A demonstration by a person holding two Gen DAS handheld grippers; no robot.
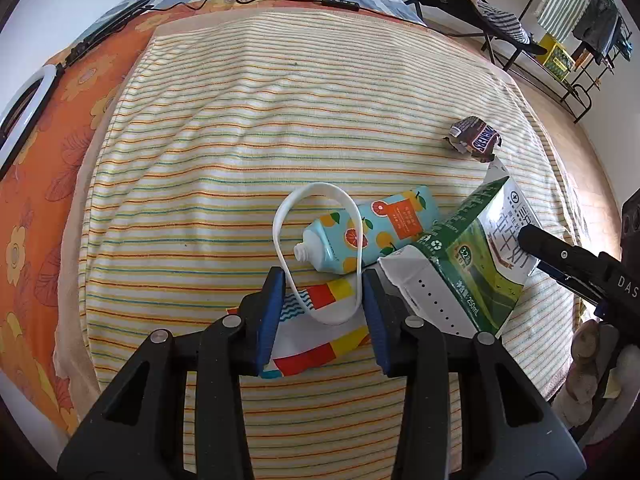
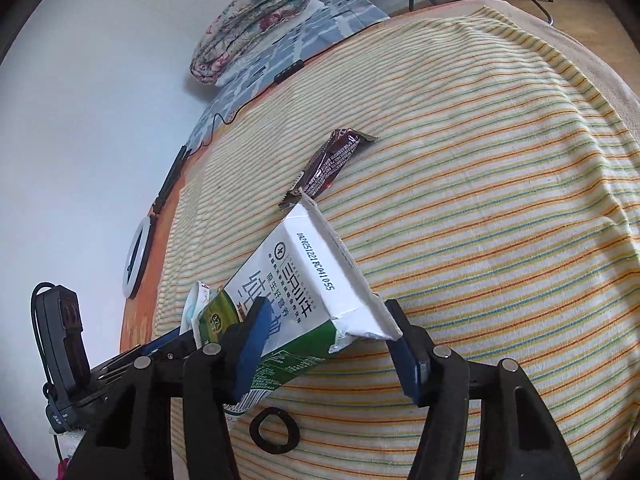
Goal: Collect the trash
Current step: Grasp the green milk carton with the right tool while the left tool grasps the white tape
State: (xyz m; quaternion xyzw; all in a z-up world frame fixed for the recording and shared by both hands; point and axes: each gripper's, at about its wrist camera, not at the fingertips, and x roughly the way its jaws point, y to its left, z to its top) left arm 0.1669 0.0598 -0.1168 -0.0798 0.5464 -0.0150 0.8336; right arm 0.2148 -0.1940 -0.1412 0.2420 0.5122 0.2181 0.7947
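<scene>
On the striped bed cover [image 1: 280,120] lie a green and white milk carton [image 1: 472,264], a blue fruit-print tube [image 1: 360,232], a white strap loop [image 1: 316,248], a colourful wrapper [image 1: 316,340] and a brown Snickers wrapper [image 1: 476,138]. My left gripper [image 1: 324,312] is open, its jaws either side of the strap loop and above the colourful wrapper. My right gripper [image 2: 324,344] has its jaws either side of the milk carton [image 2: 304,300], which rests tilted between them; the right pad looks a little clear of it. The Snickers wrapper [image 2: 330,162] lies beyond.
A black ring [image 2: 275,431] lies under the right gripper. A folded floral quilt [image 2: 252,20] is at the bed's head. A black cable and remote [image 1: 340,1] cross the far cover. A ring light [image 1: 20,108] lies at left. A chair and rack [image 1: 560,52] stand on the floor.
</scene>
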